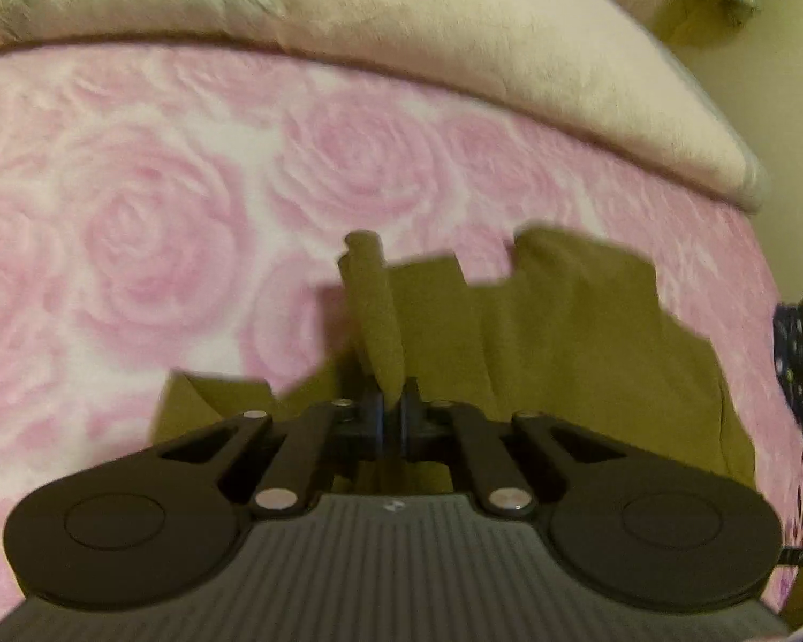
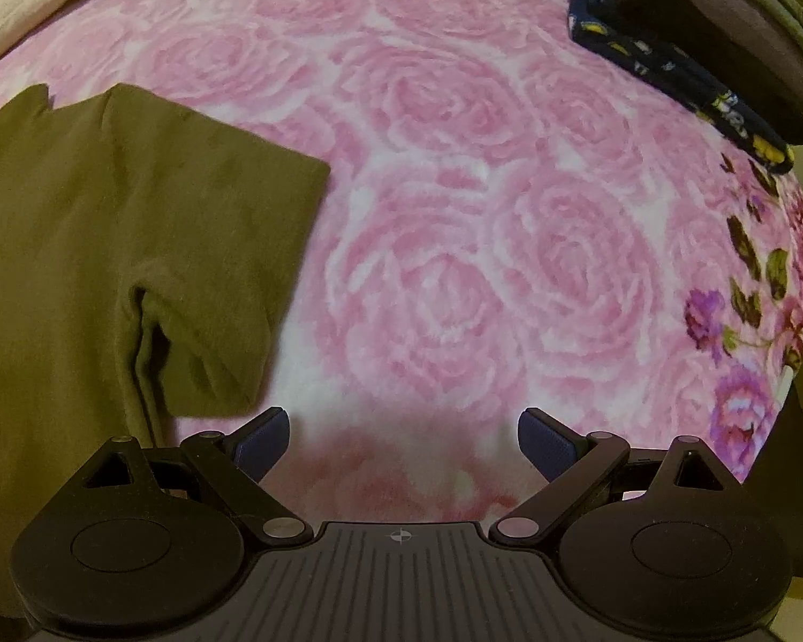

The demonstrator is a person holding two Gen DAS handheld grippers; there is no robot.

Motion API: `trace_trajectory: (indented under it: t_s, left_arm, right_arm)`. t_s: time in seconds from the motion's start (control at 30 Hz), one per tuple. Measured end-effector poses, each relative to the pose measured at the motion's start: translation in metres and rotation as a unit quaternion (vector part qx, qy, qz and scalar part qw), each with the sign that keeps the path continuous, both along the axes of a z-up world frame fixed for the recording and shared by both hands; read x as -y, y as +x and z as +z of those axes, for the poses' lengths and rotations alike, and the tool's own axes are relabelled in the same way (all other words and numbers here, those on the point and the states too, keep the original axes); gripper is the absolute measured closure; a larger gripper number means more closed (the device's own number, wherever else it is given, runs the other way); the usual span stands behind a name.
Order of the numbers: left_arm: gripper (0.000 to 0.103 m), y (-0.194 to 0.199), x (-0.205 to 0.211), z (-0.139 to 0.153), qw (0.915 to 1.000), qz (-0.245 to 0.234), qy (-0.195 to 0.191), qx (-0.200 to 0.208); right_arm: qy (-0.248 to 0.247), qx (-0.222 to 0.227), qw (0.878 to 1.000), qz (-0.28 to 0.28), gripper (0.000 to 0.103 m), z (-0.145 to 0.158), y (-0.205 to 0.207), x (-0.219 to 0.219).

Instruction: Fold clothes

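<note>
An olive-green garment [image 1: 573, 331] lies on the pink rose-patterned blanket [image 1: 134, 203]. In the left wrist view my left gripper [image 1: 393, 417] is shut on a raised fold of the olive garment, which sticks up between the fingers. In the right wrist view the same olive garment [image 2: 107, 246] lies flat at the left, a sleeve spread toward the middle. My right gripper [image 2: 401, 438] hovers open over bare blanket [image 2: 455, 246], just right of the sleeve, with nothing between its blue pads [image 2: 546, 444].
A cream pillow [image 1: 455, 37] lies along the far edge of the bed. A stack of folded clothes [image 2: 722, 37], with a dark floral piece at the bottom, sits at the far right corner. The bed's right edge drops off beside it.
</note>
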State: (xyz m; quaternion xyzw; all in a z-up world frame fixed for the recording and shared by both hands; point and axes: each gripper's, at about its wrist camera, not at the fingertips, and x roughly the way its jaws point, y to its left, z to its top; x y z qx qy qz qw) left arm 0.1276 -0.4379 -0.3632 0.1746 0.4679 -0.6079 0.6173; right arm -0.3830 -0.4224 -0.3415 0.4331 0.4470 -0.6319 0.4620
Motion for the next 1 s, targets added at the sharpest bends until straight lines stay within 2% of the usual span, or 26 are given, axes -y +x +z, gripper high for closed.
trace_trajectory:
  t_s: [0.1,0.17,0.2,0.3,0.33,0.4,0.47,0.57,0.63,0.7,0.77,0.83,0.9,0.93,0.97,1.0]
  left_arm:
    - [0.1,0.047,-0.032,0.032,0.994,0.075,-0.069,0.039]
    - [0.101,0.095,-0.061,0.055,0.9802,0.153,-0.099,0.078]
    - [0.101,0.117,-0.075,0.061,0.9731,0.185,-0.097,0.097]
    - [0.1,0.183,-0.118,0.071,0.9466,0.275,-0.071,0.153]
    - [0.1,0.196,-0.129,0.066,0.9416,0.287,-0.054,0.168]
    - [0.1,0.212,-0.146,0.047,0.9368,0.292,-0.007,0.192]
    - [0.1,0.21,-0.159,0.023,0.9358,0.287,0.037,0.201]
    - [0.099,0.192,-0.179,-0.009,0.9269,0.31,0.077,0.197]
    - [0.098,0.184,-0.2,-0.021,0.9157,0.342,0.101,0.185]
    - [0.089,0.175,-0.219,-0.026,0.9026,0.378,0.117,0.169]
    - [0.085,0.167,-0.234,-0.018,0.8944,0.401,0.123,0.155]
    - [0.086,0.155,-0.244,-0.007,0.8881,0.416,0.137,0.14]
    - [0.087,0.142,-0.253,0.003,0.8854,0.425,0.146,0.118]
    - [0.087,0.135,-0.257,0.007,0.8872,0.425,0.149,0.1]
    - [0.087,0.127,-0.259,0.012,0.89,0.422,0.152,0.082]
    - [0.088,0.118,-0.26,0.016,0.8928,0.418,0.154,0.064]
  right_arm:
    - [-0.002,-0.004,1.0,0.001,0.008,-0.001,0.004,0.004]
    - [-0.003,-0.006,1.0,0.002,0.008,-0.001,0.007,0.006]
    - [-0.004,-0.008,1.0,0.002,0.008,-0.002,0.009,0.008]
    - [-0.006,-0.012,1.0,0.004,0.008,-0.003,0.013,0.012]
    - [-0.007,-0.013,1.0,0.004,0.008,-0.003,0.014,0.013]
    - [-0.01,-0.015,1.0,0.012,0.008,-0.005,0.022,0.014]
    - [-0.015,-0.015,1.0,0.022,0.008,-0.005,0.03,0.013]
    - [-0.022,-0.012,0.999,0.031,0.008,-0.002,0.033,0.01]
    - [-0.028,-0.012,0.999,0.028,0.008,0.0,0.029,0.007]
    - [-0.038,0.003,0.999,0.006,0.008,0.004,0.019,0.002]
    - [-0.06,0.04,0.997,-0.042,0.008,0.009,0.002,-0.006]
    - [-0.083,0.104,0.984,-0.117,0.008,0.013,-0.02,-0.015]
    - [-0.099,0.182,0.957,-0.204,0.008,0.009,-0.04,-0.029]
    - [-0.099,0.211,0.943,-0.237,0.01,0.005,-0.047,-0.036]
    - [-0.095,0.222,0.939,-0.246,0.018,0.002,-0.048,-0.04]
    - [-0.09,0.22,0.945,-0.227,0.036,-0.001,-0.044,-0.041]
